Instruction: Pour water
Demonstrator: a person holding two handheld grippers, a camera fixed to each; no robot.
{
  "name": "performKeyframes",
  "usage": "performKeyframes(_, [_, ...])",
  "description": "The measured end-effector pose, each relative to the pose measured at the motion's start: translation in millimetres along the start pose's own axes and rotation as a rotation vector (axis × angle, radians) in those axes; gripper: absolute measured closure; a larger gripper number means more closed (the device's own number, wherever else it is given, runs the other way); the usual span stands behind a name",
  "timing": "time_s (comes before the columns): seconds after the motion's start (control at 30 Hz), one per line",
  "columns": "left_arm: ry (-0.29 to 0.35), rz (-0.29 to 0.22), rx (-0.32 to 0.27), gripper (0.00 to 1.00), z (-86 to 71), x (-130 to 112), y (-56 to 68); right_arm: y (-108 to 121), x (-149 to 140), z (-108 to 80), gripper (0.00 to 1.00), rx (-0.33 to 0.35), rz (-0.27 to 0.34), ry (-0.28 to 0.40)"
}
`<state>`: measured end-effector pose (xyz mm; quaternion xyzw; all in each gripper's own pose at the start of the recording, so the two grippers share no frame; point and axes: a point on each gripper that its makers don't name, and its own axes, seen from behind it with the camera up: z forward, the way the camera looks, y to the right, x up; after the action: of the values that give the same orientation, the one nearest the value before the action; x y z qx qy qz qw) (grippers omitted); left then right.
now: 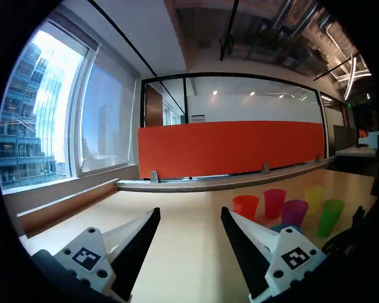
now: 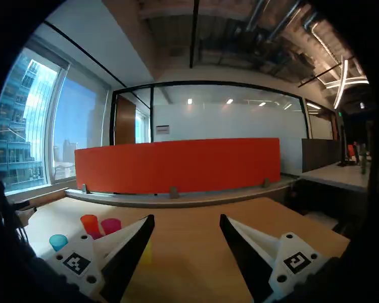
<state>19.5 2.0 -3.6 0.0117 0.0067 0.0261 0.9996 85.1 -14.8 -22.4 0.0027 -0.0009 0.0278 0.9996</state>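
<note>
Coloured translucent plastic cups upright, clustered close together on wooden desk; contents unclear.

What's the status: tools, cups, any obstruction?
Left tool open, empty. Right tool open, empty. Coloured cups stand grouped on the desk, none gripped. Bare desk between tools and cups, nothing in the way.

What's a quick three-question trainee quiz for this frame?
1. True or false: the left tongs hold a cup.
2. In the left gripper view, which is farthest right? A orange cup, B green cup, C pink cup.
3. Fill in: the right tongs are ___.
Key: 1 false; 2 B; 3 open.
</note>
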Motion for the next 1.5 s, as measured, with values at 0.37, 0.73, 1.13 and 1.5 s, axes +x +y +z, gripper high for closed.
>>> performKeyframes(0.37, [-0.017,-0.004,0.0,0.12,2.6,-16.9,-2.6,6.1,-0.9,-2.7,0.01,-0.017,0.013,0.0])
performKeyframes(0.73, [-0.013,-0.028,-0.009,0.12,3.5,-19.8,-2.5,2.9,2.2,-1.0,0.01,-0.016,0.008,0.002])
performKeyframes(1.13, [-0.013,-0.053,-0.017,0.12,2.7,-19.8,-4.1,1.7,2.8,-2.9,0.01,-0.011,0.01,0.005])
performKeyframes(1.5, [-0.014,-0.052,-0.017,0.12,2.7,-20.4,-3.7,1.2,1.0,-5.2,0.01,-0.001,-0.009,0.011])
